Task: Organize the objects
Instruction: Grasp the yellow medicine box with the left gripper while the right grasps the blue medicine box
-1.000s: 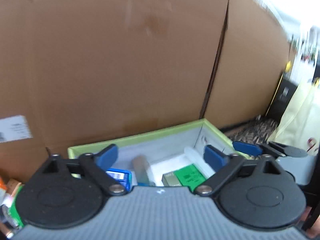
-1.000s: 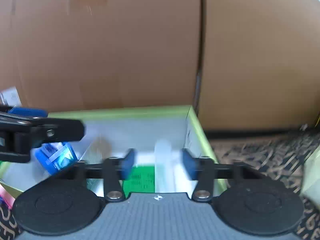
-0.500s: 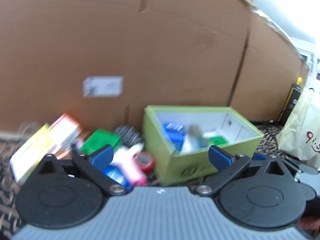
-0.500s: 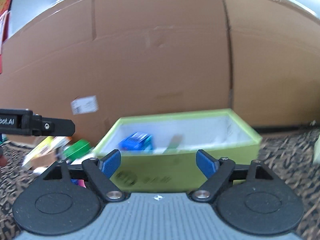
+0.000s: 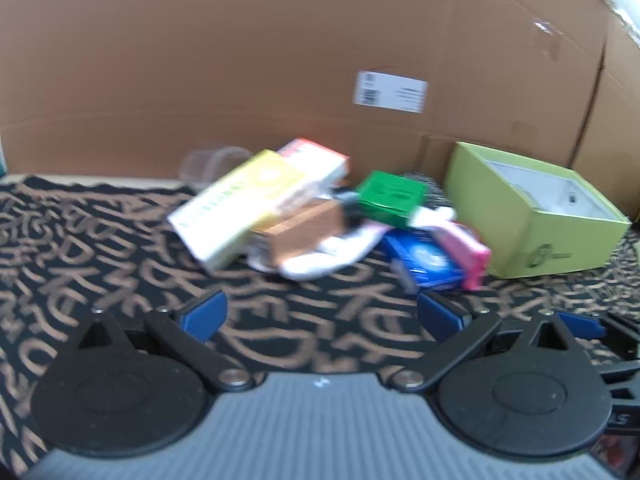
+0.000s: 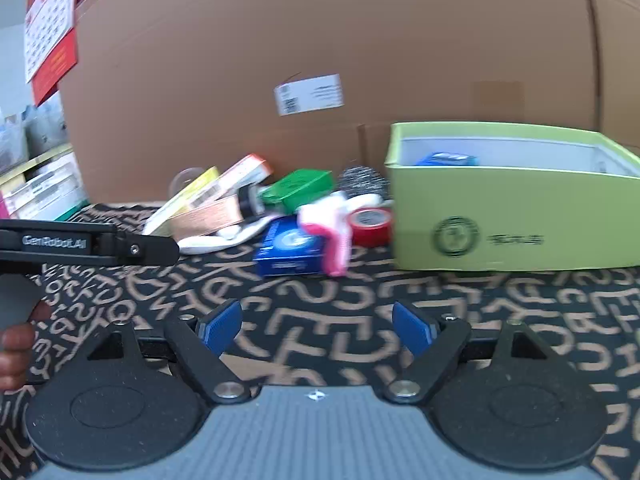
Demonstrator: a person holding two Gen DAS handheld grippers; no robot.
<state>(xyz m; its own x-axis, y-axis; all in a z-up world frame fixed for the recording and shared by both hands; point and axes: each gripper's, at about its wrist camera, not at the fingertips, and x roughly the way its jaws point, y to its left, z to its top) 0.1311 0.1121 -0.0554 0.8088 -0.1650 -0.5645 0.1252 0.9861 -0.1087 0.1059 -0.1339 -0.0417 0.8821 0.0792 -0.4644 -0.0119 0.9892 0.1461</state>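
Brown cardboard sheets (image 6: 360, 40) form the backdrop, one bearing a white shipping label (image 6: 309, 94). Below them lies a black cloth with tan lettering (image 6: 360, 292), covering the surface that carries all items.

Container: lime-green box (image 6: 512, 216), open-topped, white inside, printed with a round green logo on its front wall. It stands at the right of the pile, just beside it. A blue packet (image 6: 446, 159) shows above its rim, inside.

Loose pile, left of the box:
- blue carton (image 6: 288, 250), lying flat at the front.
- pink item (image 6: 330, 236), resting against the blue carton; blurred.
- red tape roll (image 6: 370, 225), upright, just beside the box wall.
- green box (image 6: 298, 189), behind the pink item.
- dark patterned round object (image 6: 362, 182), at the rear next to the green box; kind unclear.
- yellow-and-white carton (image 5: 240, 204) and orange-topped white carton (image 5: 316, 160), tilted, leaning together.
- tan cardboard carton (image 5: 298, 230), beneath the yellow one.
- white soft item (image 5: 324, 256), under the cartons.
- clear plastic cup (image 5: 208, 164), at the back.

Left claw (image 5: 322, 314): jaws apart, nothing between them, well short of the pile. Right claw (image 6: 318, 326): jaws apart, nothing between them, above bare cloth.

A person's fingers (image 6: 14, 350) show at the left edge of the right wrist view.
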